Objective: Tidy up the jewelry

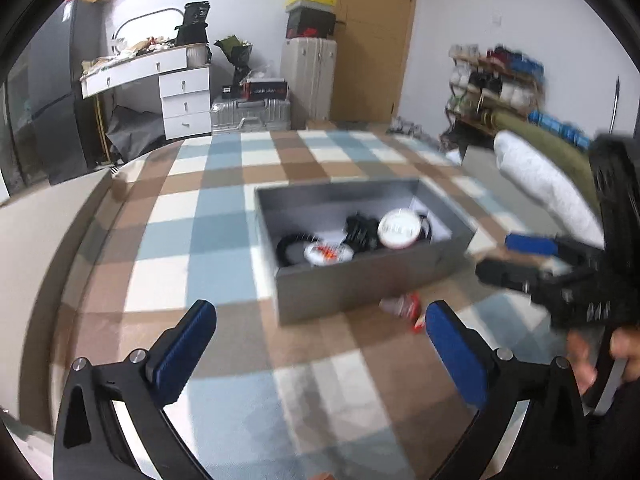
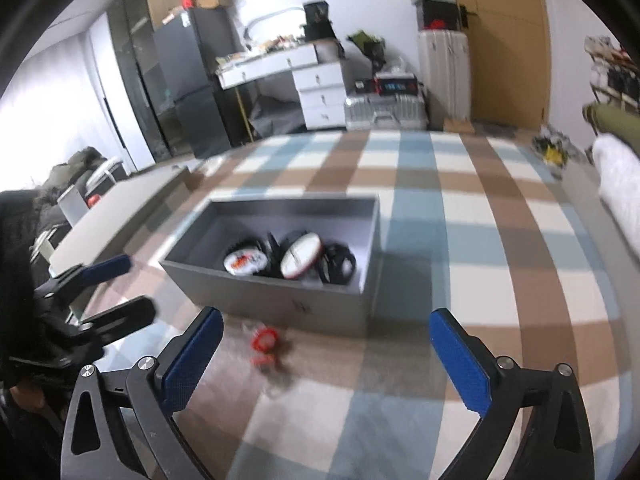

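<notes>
A grey open box (image 1: 360, 286) (image 2: 276, 300) sits on the checked cloth. Inside it lie round white cases (image 1: 400, 227) (image 2: 301, 255) and black bands (image 1: 362, 230) (image 2: 339, 266). A small red and clear piece of jewelry (image 1: 404, 307) (image 2: 265, 342) lies on the cloth just in front of the box. My left gripper (image 1: 320, 344) stands open near the cloth, with nothing between its blue pads. My right gripper (image 2: 326, 350) is open too, empty, with the red piece ahead of its left finger. Each gripper shows in the other's view (image 1: 524, 258) (image 2: 116, 286).
The checked cloth (image 1: 224, 216) (image 2: 440, 240) covers a wide surface. A white pillow (image 1: 540, 184) lies to the right. White drawers (image 1: 184, 100), silver suitcases (image 1: 252, 114), a wooden door (image 1: 372, 40) and a shoe rack (image 1: 496, 80) stand behind. A hand (image 1: 600, 356) holds the right gripper.
</notes>
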`<state>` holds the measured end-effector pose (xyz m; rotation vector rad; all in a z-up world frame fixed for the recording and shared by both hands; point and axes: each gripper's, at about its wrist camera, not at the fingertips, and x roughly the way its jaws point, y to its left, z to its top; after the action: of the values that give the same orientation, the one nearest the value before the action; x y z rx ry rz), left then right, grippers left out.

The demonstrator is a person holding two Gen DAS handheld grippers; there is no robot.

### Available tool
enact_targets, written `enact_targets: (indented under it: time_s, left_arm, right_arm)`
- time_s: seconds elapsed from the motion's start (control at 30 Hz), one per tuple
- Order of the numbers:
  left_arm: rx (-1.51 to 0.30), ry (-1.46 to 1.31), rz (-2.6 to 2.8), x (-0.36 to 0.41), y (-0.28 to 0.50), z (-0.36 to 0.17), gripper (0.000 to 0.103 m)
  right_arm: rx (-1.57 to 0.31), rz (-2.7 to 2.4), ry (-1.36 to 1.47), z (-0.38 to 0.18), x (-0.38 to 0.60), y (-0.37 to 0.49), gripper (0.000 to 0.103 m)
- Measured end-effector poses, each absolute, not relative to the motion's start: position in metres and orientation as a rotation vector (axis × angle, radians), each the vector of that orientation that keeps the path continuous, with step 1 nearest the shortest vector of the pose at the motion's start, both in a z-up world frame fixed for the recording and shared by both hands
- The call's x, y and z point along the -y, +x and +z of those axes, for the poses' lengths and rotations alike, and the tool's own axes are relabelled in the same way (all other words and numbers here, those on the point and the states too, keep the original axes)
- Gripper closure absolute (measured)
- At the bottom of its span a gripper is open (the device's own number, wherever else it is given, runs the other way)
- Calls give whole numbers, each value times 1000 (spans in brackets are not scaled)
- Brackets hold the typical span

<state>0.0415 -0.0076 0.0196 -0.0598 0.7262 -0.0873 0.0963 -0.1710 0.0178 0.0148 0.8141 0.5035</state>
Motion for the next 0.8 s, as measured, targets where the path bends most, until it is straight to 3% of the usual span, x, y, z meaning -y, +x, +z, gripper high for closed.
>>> enact_targets:
  time_s: [0.8]
  left_arm:
    - [-785, -63, -49, -5, 44, 2, 1]
  right_arm:
    - [-923, 535, -134, -10, 136, 85, 0]
